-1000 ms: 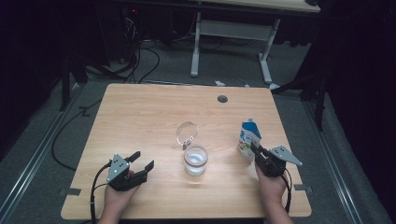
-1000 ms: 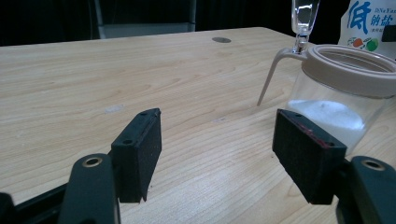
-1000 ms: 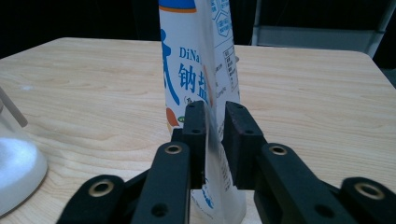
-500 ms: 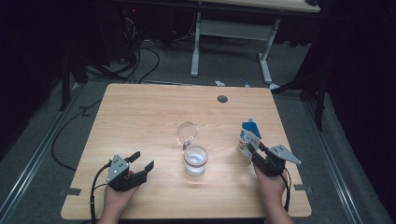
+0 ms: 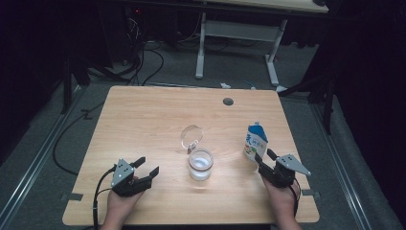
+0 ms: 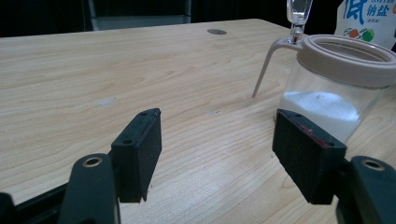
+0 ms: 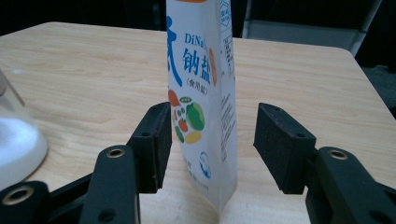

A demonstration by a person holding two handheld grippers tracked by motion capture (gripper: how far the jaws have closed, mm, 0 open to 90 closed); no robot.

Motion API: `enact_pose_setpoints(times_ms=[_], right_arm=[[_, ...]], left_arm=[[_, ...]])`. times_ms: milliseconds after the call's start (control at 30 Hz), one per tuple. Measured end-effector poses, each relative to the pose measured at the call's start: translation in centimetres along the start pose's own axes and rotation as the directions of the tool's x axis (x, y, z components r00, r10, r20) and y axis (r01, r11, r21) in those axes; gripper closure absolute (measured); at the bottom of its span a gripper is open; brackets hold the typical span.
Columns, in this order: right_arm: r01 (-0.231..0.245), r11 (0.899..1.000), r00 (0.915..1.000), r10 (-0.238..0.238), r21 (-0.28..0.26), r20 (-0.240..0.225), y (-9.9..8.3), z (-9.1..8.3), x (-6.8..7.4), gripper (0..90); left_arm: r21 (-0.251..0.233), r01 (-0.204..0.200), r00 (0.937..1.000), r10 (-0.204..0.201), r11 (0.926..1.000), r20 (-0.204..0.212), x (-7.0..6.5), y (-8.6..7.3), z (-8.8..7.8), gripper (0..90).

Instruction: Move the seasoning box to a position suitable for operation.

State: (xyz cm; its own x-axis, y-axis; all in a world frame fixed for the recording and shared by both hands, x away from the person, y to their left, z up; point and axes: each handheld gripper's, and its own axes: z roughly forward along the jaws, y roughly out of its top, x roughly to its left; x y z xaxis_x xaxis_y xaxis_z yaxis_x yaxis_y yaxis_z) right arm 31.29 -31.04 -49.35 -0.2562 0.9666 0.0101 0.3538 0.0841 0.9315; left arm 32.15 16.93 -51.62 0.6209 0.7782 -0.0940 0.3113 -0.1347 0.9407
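Light wooden rectangular table (image 5: pixel 143 124) carries everything; both hands rest at its near edge.

Clear glass jar with a beige rim, part-filled with white powder (image 5: pixel 200 164), sits between the two grippers, nearer the middle. Its round clear lid (image 5: pixel 192 136) stands flipped up on the hinge just behind it. In the left gripper view the jar (image 6: pixel 336 88) is just past the right-hand finger, outside the gap.

White upright salt pouch with blue print and a vegetable picture (image 5: pixel 255 141) stands on the table right at the tips of the right gripper (image 5: pixel 262 157). In the right gripper view the pouch (image 7: pixel 203 93) stands between the fingers (image 7: pixel 152 144), close to the left pad; a clear gap shows to the right pad. Whether the left pad touches it I cannot tell. These fingers have just been opening, are now wide, no squeeze on the pouch.

Left gripper (image 5: pixel 147 167): fingers (image 6: pixel 137 151) wide apart, nothing between them but bare table, holding nothing, well apart from the pouch.
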Motion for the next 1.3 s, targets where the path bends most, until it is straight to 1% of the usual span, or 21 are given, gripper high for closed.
enact_pose_setpoints(times_ms=[133,167,200,267,300,367,433,467,633,767,867,1033,1133,1200,1300], right_arm=[[0.007,1.000,1.0000,-0.007,0.002,0.002,-0.5,-1.0,0.3,47.3],[0.007,1.000,1.0000,-0.007,0.002,0.002,-0.5,-1.0,0.3,47.3],[0.016,1.000,0.9999,-0.016,0.003,0.001,-0.9,-1.5,0.6,48.5],[0.021,1.000,0.9998,-0.021,0.003,-0.004,-1.0,-1.6,0.7,49.4],[0.024,1.000,0.9996,-0.024,0.004,-0.017,-1.3,-2.0,1.1,51.5],[0.030,1.000,0.9991,-0.030,-0.001,-0.028,-1.5,-2.2,1.4,54.1],[0.033,0.999,0.9989,-0.033,-0.001,-0.034,-1.6,-2.3,1.6,54.7],[0.036,0.999,0.9981,-0.036,0.006,-0.051,-1.7,-2.2,2.1,55.3],[0.048,0.999,0.9953,-0.046,0.019,-0.085,-1.6,-1.8,3.0,55.9],[0.056,0.998,0.9921,-0.052,0.033,-0.114,-1.6,-1.2,3.8,56.1],[0.072,0.997,0.9882,-0.067,0.035,-0.138,-1.5,-0.7,4.5,56.6],[0.084,0.996,0.9825,-0.078,0.026,-0.169,-1.1,-0.1,5.6,57.4],[0.089,0.996,0.9774,-0.085,0.011,-0.193,-0.8,0.3,6.0,57.7],[0.084,0.996,0.9748,-0.080,0.011,-0.208,-0.6,0.6,6.2,57.7],[0.082,0.997,0.9711,-0.080,-0.001,-0.225,-0.2,1.0,6.5,58.0]], left_arm=[[0.000,0.001,1.0000,-0.001,1.0000,-0.001,0.0,0.0,0.0,33.5],[0.000,0.001,1.0000,-0.001,1.0000,-0.001,0.0,0.0,0.0,33.5],[0.002,0.000,1.0000,0.000,1.0000,-0.001,-0.1,0.0,0.1,33.5],[0.003,0.000,1.0000,0.000,1.0000,-0.001,-0.1,0.0,0.1,33.5],[0.005,0.001,1.0000,-0.001,1.0000,-0.001,-0.1,0.0,0.1,33.5],[0.008,-0.001,1.0000,0.001,1.0000,-0.001,-0.1,0.0,0.1,33.6],[0.009,-0.005,1.0000,0.005,0.9999,-0.002,-0.1,0.0,0.2,33.7],[0.015,-0.005,1.0000,0.005,0.9999,0.000,-0.1,-0.1,0.2,33.7],[0.020,-0.005,0.9999,0.004,0.9998,0.016,-0.2,-0.1,0.3,33.6],[0.026,-0.006,0.9998,0.005,0.9996,0.018,-0.2,-0.1,0.3,33.6],[0.027,-0.004,0.9998,0.004,0.9996,0.021,-0.3,-0.2,0.4,33.6],[0.035,-0.003,0.9996,0.002,0.9994,0.027,-0.4,-0.2,0.5,33.7],[0.033,0.008,0.9996,-0.009,0.9994,0.027,-0.4,-0.1,0.5,34.2],[0.037,0.014,0.9995,-0.015,0.9992,0.027,-0.4,0.0,0.5,34.3],[0.038,0.007,0.9996,-0.008,0.9992,0.026,-0.6,0.3,0.5,34.7]])
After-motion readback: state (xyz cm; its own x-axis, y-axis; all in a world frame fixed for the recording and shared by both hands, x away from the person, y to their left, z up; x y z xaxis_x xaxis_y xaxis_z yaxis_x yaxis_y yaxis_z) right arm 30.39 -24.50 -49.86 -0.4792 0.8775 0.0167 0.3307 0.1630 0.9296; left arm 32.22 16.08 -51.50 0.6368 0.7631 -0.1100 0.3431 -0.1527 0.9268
